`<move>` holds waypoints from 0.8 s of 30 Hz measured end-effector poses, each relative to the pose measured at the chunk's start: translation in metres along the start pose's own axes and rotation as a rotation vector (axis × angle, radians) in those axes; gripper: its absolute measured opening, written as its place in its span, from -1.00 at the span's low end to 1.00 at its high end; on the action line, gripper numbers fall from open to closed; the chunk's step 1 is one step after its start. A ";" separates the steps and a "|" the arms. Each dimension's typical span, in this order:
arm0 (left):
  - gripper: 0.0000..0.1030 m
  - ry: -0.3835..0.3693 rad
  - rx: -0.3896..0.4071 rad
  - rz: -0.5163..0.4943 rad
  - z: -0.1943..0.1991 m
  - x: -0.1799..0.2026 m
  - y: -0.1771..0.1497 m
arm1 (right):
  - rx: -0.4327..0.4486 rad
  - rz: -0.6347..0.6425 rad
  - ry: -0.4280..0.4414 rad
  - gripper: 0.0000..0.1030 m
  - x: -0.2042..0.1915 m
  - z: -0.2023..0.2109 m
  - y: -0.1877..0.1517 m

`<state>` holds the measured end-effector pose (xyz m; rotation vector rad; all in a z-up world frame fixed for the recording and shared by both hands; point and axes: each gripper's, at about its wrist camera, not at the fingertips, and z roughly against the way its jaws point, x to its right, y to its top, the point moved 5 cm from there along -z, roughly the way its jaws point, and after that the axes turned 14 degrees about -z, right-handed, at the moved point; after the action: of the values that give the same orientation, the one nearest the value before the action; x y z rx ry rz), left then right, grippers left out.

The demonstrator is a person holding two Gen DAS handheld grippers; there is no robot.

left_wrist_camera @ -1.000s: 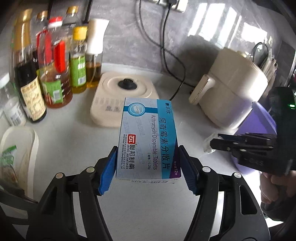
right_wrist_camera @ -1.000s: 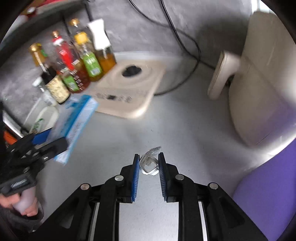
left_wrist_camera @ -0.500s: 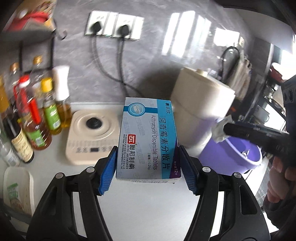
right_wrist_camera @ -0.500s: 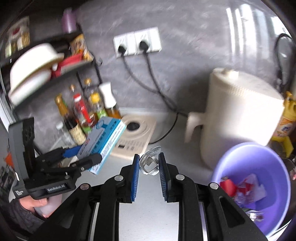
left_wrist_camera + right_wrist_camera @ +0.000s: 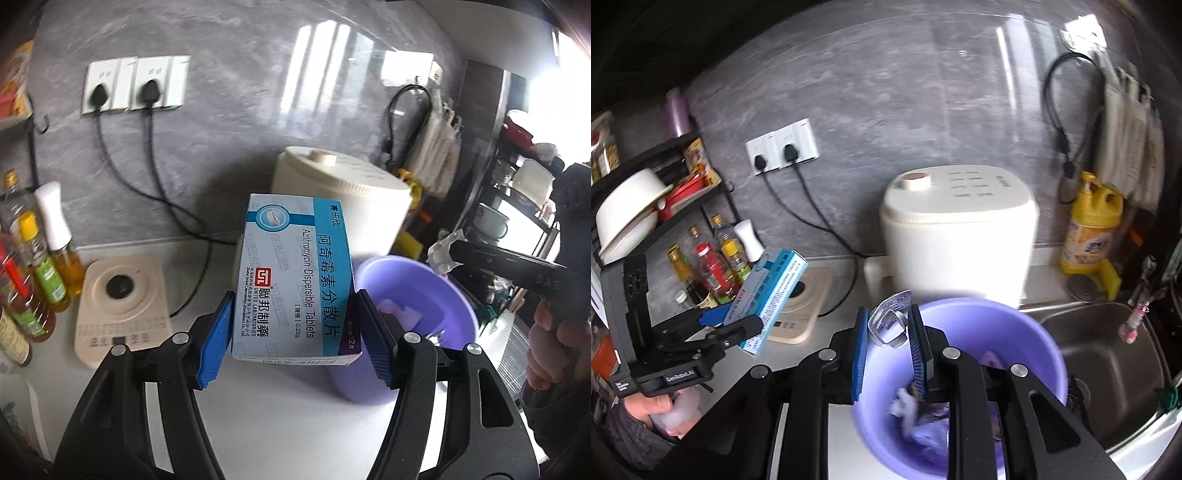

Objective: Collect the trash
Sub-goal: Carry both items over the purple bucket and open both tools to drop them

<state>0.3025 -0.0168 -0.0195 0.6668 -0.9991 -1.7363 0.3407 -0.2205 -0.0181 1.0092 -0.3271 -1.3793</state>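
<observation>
My left gripper (image 5: 295,339) is shut on a blue and white medicine box (image 5: 295,284), held in the air left of a purple basin (image 5: 417,317). The box also shows in the right wrist view (image 5: 768,295). My right gripper (image 5: 890,332) is shut on a crumpled silver blister wrapper (image 5: 890,317) and holds it over the purple basin (image 5: 1015,325), which has several pieces of trash in it. In the left wrist view the right gripper (image 5: 454,254) holds the wrapper (image 5: 443,251) above the basin's right rim.
A white rice cooker (image 5: 956,232) stands behind the basin. A beige induction hob (image 5: 118,302) and several bottles (image 5: 37,269) are on the left. A steel sink (image 5: 1108,354) and a yellow detergent bottle (image 5: 1089,229) are on the right. Cables hang from wall sockets (image 5: 136,85).
Both grippers have risen and swung right toward the basin. The right gripper with the wrapper now hangs over the basin. The box is still held.
</observation>
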 end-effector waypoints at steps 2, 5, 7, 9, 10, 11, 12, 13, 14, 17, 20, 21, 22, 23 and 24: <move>0.25 -0.010 0.004 -0.009 -0.003 0.012 0.008 | 0.004 -0.016 -0.007 -0.58 0.015 0.005 0.006; 0.25 -0.019 0.003 -0.020 -0.009 0.027 0.017 | 0.000 -0.038 -0.008 -0.54 0.034 0.008 0.011; 0.25 -0.023 0.004 -0.026 -0.012 0.035 0.022 | -0.012 -0.036 0.015 -0.42 0.041 0.011 0.010; 0.25 -0.030 0.008 -0.035 -0.015 0.046 0.028 | 0.021 -0.013 -0.027 0.21 0.052 0.017 0.011; 0.25 -0.032 0.009 -0.040 -0.017 0.050 0.030 | 0.046 -0.007 -0.046 0.30 0.057 0.021 0.012; 0.25 -0.034 0.009 -0.043 -0.018 0.053 0.032 | 0.061 -0.019 -0.044 0.30 0.065 0.027 0.013; 0.25 -0.037 0.007 -0.047 -0.021 0.058 0.033 | 0.056 -0.033 -0.034 0.30 0.070 0.029 0.014; 0.25 -0.040 0.004 -0.048 -0.023 0.062 0.034 | 0.053 -0.053 -0.026 0.30 0.078 0.031 0.014; 0.25 -0.042 0.002 -0.050 -0.025 0.066 0.035 | 0.055 -0.066 -0.028 0.30 0.085 0.034 0.014; 0.25 -0.048 -0.005 -0.058 -0.032 0.079 0.037 | 0.063 -0.088 -0.050 0.30 0.105 0.045 0.014; 0.25 -0.061 -0.012 -0.062 -0.041 0.092 0.040 | 0.068 -0.108 -0.054 0.30 0.120 0.054 0.014; 0.25 -0.066 -0.016 -0.067 -0.043 0.095 0.040 | 0.069 -0.111 -0.056 0.30 0.125 0.056 0.013; 0.25 -0.071 -0.020 -0.075 -0.046 0.099 0.041 | 0.070 -0.114 -0.057 0.30 0.128 0.058 0.013; 0.25 -0.076 -0.025 -0.084 -0.050 0.105 0.041 | 0.071 -0.117 -0.057 0.30 0.132 0.060 0.013; 0.26 -0.081 -0.028 -0.090 -0.052 0.111 0.042 | 0.071 -0.121 -0.058 0.30 0.137 0.063 0.012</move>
<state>0.3244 -0.1440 -0.0086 0.6363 -1.0113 -1.8655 0.3338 -0.3717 -0.0221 1.0631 -0.3656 -1.5174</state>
